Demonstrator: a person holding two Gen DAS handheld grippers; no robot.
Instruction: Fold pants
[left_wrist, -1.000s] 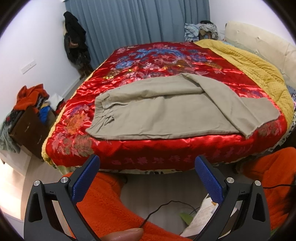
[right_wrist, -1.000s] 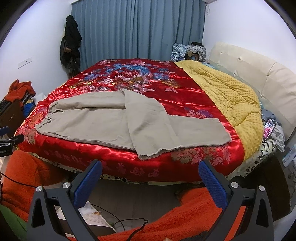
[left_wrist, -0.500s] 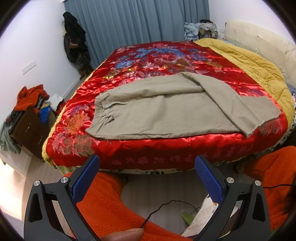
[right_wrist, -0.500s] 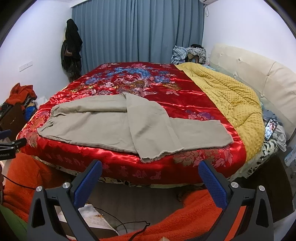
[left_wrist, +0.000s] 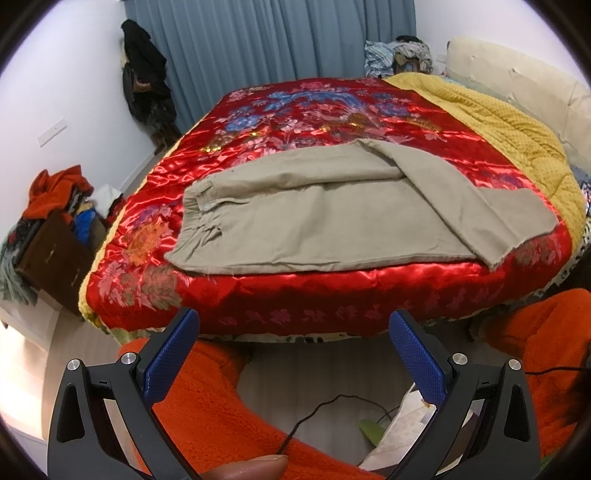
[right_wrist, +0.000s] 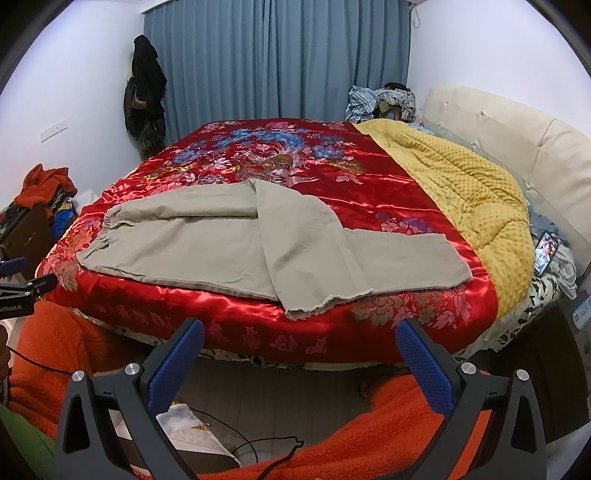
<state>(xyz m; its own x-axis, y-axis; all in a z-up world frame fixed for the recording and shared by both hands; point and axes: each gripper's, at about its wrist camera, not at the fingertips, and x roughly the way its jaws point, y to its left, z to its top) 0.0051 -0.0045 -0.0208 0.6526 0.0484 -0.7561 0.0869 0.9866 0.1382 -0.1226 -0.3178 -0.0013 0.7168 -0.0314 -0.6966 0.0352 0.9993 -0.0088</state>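
Observation:
Khaki pants lie flat on the red satin bedspread, waistband at the left, one leg folded diagonally over the other toward the near right edge. They also show in the right wrist view. My left gripper is open and empty, held off the near bed edge below the pants. My right gripper is open and empty, held off the bed edge below the upper leg's hem. Part of the left gripper shows at the far left.
A yellow quilt covers the bed's right side by the cream headboard. A phone lies at the right. Clothes on a brown cabinet stand at the left. Orange-clad legs, a cable and papers are on the floor below.
Both views have shifted slightly: the right gripper has risen a little, so the bed sits lower in its view. The pants have not moved and both grippers stay open.

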